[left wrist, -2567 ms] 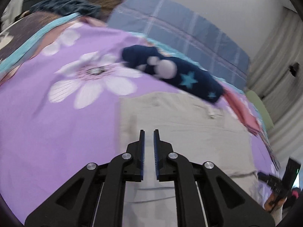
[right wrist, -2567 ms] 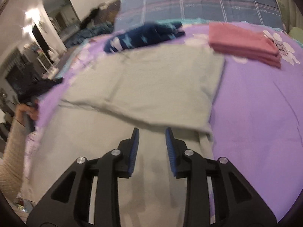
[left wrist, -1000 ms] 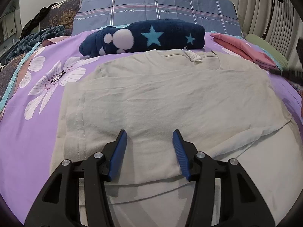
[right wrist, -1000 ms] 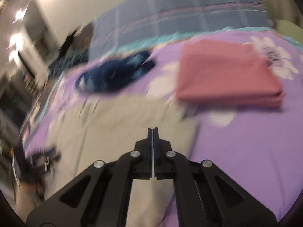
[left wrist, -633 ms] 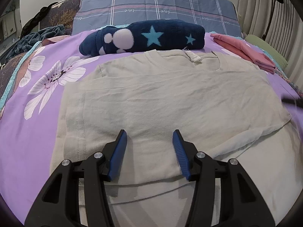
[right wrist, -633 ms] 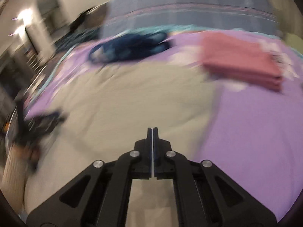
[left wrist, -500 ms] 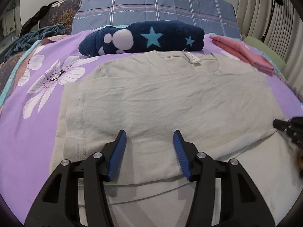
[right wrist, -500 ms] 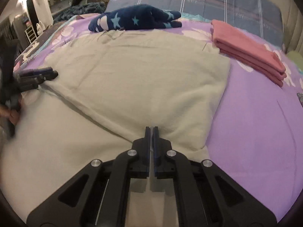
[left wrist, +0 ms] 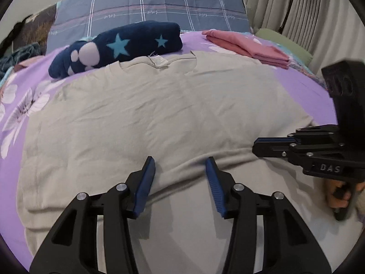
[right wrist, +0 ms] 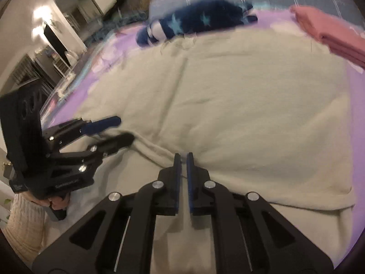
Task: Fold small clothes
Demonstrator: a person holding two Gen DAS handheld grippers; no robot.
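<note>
A beige T-shirt (left wrist: 159,105) lies flat on the purple flowered bedspread (left wrist: 18,96), its collar at the far side and its lower part folded over itself. My left gripper (left wrist: 180,162) is open, its jaws straddling the folded edge near me. It also shows in the right wrist view (right wrist: 118,130). My right gripper (right wrist: 183,156) is nearly shut at the same folded edge (right wrist: 205,162), with a narrow gap between its jaws; I cannot tell if cloth is between them. It shows from the side in the left wrist view (left wrist: 257,143).
A dark blue star-patterned fleece roll (left wrist: 118,45) lies just beyond the collar. A stack of folded pink clothes (left wrist: 246,45) sits at the far right. A grey plaid pillow (left wrist: 150,6) is behind. Curtains hang at the right.
My right gripper has swung in from the far right and down to the folded edge, now close beside the left one. The left gripper has stayed open and moved slightly closer to the fold.
</note>
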